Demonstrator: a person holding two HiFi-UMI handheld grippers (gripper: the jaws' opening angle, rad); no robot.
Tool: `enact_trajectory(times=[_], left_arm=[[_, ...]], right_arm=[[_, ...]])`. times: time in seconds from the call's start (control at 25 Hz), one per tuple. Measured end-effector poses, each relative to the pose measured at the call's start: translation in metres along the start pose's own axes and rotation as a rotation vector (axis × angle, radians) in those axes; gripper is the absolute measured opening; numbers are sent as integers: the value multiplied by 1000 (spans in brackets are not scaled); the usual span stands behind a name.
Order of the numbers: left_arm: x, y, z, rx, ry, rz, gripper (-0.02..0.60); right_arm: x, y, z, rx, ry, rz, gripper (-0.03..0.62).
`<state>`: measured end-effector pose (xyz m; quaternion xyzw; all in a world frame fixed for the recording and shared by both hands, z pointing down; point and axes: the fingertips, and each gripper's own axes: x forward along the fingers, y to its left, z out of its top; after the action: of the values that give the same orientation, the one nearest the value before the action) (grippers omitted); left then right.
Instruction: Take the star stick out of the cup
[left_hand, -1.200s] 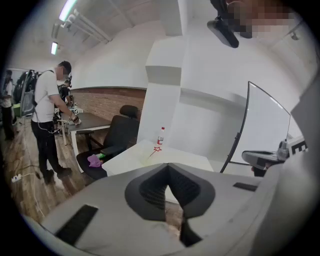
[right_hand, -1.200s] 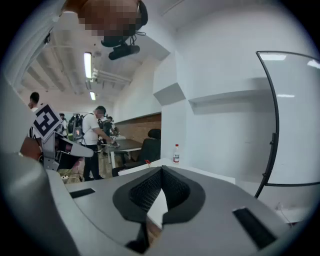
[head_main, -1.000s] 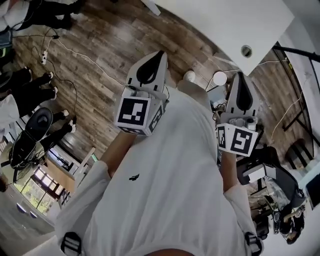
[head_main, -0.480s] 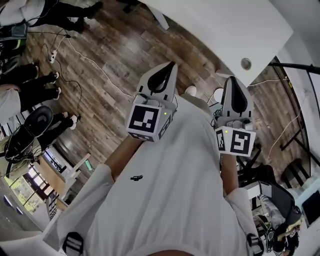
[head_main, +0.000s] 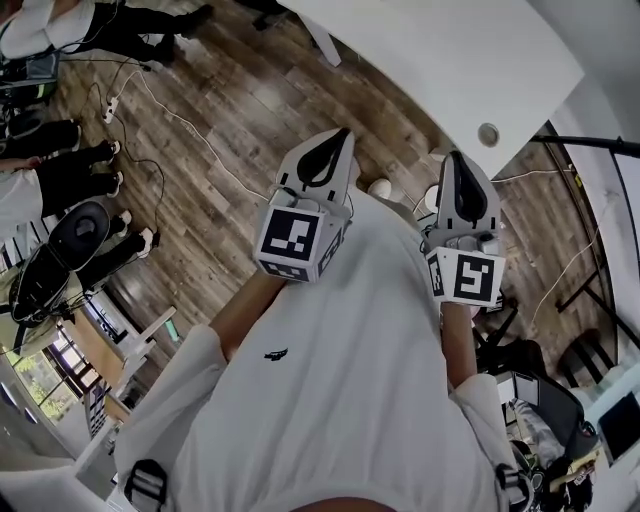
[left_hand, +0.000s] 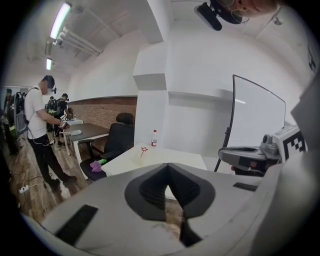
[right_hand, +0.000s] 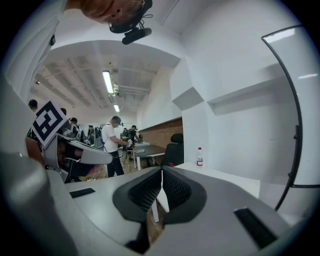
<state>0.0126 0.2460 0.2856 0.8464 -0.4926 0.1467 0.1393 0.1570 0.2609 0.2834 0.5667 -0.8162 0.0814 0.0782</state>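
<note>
Tongs: my left tongs (left_hand: 167, 164) and right tongs (right_hand: 161, 170) are both pinched together, empty, with nothing in reach.
Star stick (left_hand: 144, 149): centre-left, stands in its cup (left_hand: 139, 158) on the bench (left_hand: 187, 160), well apart from me.

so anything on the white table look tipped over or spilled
Nothing stands out. The bottle stands upright on the white table, and the star stick rises at a slant a little in front of it, as a propped stick would. No spill or damage shows from this far off.
</note>
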Motion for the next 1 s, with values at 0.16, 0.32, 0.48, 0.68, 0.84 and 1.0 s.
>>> enact_trajectory(times=[0.16,0.32,0.48,0.68,0.84,1.0], left_arm=[[11,14,-1,-10,25,-1,-3],[32,25,7,-11,30,-4,-3],[58,48,17,-27,32,-13,-3],[105,88,38,-32,34,-38,-3],[142,126,66,-42,18,-61,-3],[170,162,84,-39,27,-91,-3]], right_arm=[[23,-1,5,9,1,2,3],[43,-11,6,3,10,9,3],[73,-16,7,4,37,7,3],[131,-16,29,-8,28,17,3],[184,-17,48,-57,43,-9,5],[229,-18,61,-26,49,-41,5]])
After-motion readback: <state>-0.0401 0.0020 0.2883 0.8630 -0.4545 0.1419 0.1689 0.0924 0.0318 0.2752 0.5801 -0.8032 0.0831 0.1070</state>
